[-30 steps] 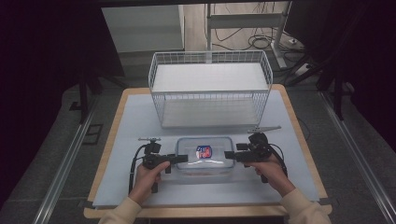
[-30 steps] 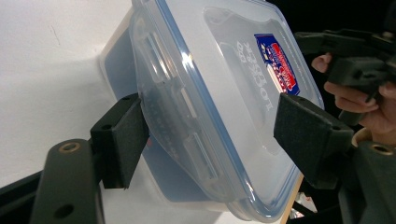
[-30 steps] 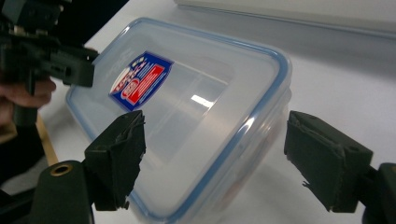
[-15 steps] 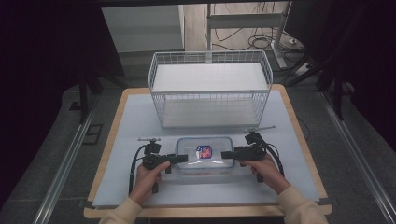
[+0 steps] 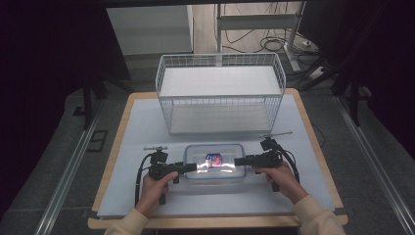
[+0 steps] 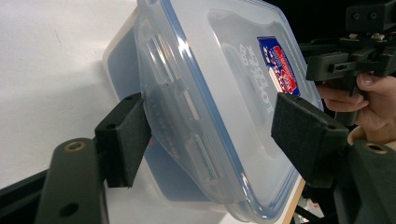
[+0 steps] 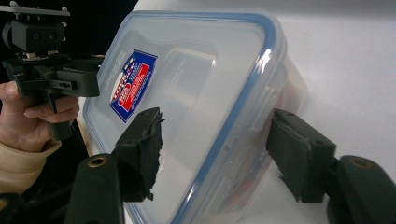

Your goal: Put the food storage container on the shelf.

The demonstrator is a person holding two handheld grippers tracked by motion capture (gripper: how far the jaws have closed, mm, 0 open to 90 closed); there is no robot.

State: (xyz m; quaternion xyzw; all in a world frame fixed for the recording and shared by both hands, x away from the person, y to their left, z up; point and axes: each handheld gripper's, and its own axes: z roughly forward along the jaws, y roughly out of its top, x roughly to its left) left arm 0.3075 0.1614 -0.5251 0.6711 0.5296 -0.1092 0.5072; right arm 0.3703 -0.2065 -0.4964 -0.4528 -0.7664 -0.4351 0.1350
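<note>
A clear plastic box (image 5: pixel 214 164) with a blue-rimmed lid and a red and blue label lies flat on the white mat near the front. My left gripper (image 5: pixel 192 167) stands open at its left end, one jaw beside the side wall (image 6: pixel 163 102) and the other over the lid. From the other side, my right gripper (image 5: pixel 239 161) is open as well and straddles the right end's rim (image 7: pixel 243 107). The left gripper view carries the label (image 6: pixel 279 65), and the same label (image 7: pixel 130 84) appears in the right gripper view. The box's contents are unclear.
A white wire basket (image 5: pixel 220 95) stands behind the box at the middle back of the table. The white mat (image 5: pixel 142 127) covers a wooden tabletop (image 5: pixel 313 142). Dark floor and rails lie on both sides.
My right gripper has moved left until its jaws reach over the box's right end. My left gripper has edged slightly inward. The box stays where it was.
</note>
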